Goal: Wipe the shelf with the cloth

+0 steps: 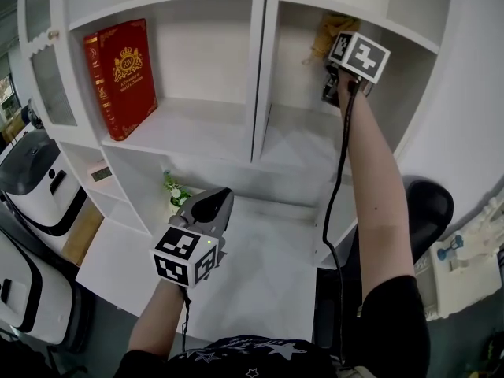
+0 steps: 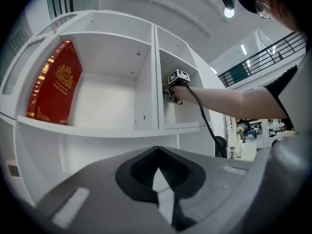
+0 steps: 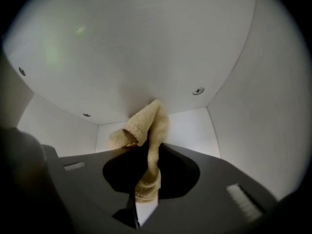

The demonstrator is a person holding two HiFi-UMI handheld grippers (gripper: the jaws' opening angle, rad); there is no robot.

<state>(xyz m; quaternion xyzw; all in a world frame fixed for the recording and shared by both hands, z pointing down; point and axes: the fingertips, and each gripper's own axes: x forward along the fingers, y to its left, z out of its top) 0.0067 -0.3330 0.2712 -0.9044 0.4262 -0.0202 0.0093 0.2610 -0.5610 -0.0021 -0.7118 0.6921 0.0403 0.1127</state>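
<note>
White shelf unit (image 1: 197,124), red book (image 1: 120,77) in the left cubby. Head view puts the right gripper (image 1: 332,87) up in the right cubby with the tan cloth (image 1: 324,31). Only the right gripper view shows its jaws clamped on the cloth. Left gripper (image 1: 206,209) sits low, and its own view shows the jaws closed together with nothing between them.

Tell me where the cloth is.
The cloth is pinched in the right gripper, inside the right compartment of the shelf, right of the red book.

Grey left gripper (image 1: 214,201) (checkered marker cube (image 1: 185,256)).
</note>
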